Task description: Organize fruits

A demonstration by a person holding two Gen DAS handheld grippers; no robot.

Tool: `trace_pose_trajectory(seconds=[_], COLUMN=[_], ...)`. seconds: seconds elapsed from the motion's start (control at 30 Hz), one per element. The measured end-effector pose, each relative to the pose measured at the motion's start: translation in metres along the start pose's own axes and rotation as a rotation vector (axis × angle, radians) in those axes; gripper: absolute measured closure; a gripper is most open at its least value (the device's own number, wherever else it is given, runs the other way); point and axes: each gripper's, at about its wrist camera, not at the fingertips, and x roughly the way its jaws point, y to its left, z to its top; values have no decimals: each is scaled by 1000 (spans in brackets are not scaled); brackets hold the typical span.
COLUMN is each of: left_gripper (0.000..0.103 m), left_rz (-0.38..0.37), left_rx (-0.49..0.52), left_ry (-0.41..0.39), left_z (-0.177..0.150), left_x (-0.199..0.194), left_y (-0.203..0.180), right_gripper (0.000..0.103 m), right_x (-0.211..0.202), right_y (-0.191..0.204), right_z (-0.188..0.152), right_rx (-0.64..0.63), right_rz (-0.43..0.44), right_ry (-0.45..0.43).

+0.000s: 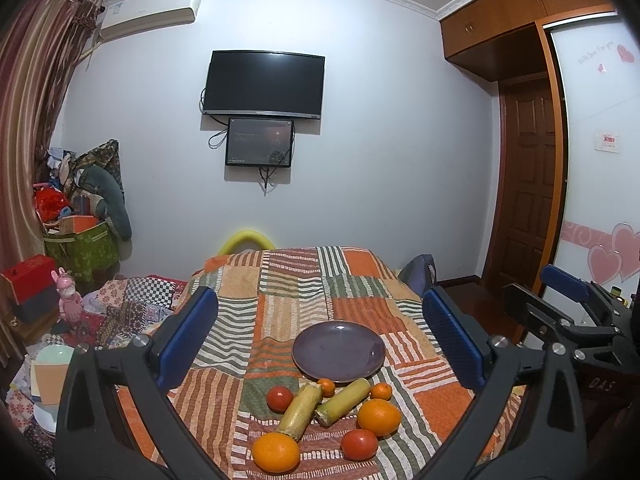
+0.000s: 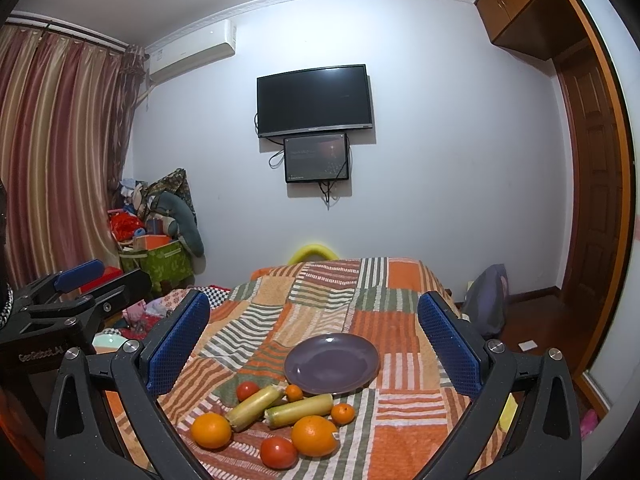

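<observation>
An empty purple plate (image 1: 338, 351) (image 2: 332, 363) sits on the patchwork cloth. In front of it lie two yellow-green cane pieces (image 1: 301, 411) (image 2: 299, 411), two large oranges (image 1: 276, 452) (image 2: 314, 435), two red tomatoes (image 1: 359, 444) (image 2: 279, 453) and two small mandarins (image 1: 381, 391) (image 2: 343, 413). My left gripper (image 1: 320, 340) is open and empty, held above and short of the fruit. My right gripper (image 2: 314, 344) is open and empty too, beside the left one; it also shows in the left wrist view (image 1: 568, 292).
The cloth covers a table (image 1: 288, 280) whose far edge faces a wall with a TV (image 1: 262, 82). Clutter and boxes (image 1: 76, 236) stand at the left by the curtain. A wooden door (image 1: 528, 184) and a bag (image 2: 486, 300) are at the right.
</observation>
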Motion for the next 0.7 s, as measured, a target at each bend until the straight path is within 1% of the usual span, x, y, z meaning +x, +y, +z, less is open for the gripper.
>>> trace_pose_trajectory(seconds=[0.17, 0.3, 0.37, 0.5, 0.53, 0.57, 0.6, 0.63, 0.7], left_gripper=[0, 0, 0, 0, 1, 6, 9, 15, 19], left_rz=[-6, -3, -4, -22, -22, -10, 1, 9, 17], left_rx=[1, 5, 5, -17, -18, -10, -1, 8, 16], left_ry=[5, 15, 31, 85, 97, 115, 129, 148, 204], left_z=[-1, -5, -5, -10, -11, -14, -16, -18, -25], left_x=[2, 7, 11, 23, 27, 32, 35, 40, 53], left_y=[1, 2, 6, 18, 22, 26, 28, 31, 41], right_gripper=[0, 0, 0, 0, 3, 5, 10, 14, 17], right_x=[3, 11, 17, 31, 35, 39, 42, 46, 55], right_y=[-1, -2, -3, -14, -17, -19, -20, -21, -22], right_z=[-2, -5, -8, -17, -19, -22, -24, -27, -34], right_rx=[3, 0, 0, 38, 46, 49, 47, 40, 27], right_rz=[1, 8, 13, 36, 45, 54, 58, 58, 65], right_ry=[10, 45, 69, 119, 134, 150, 162, 181, 223])
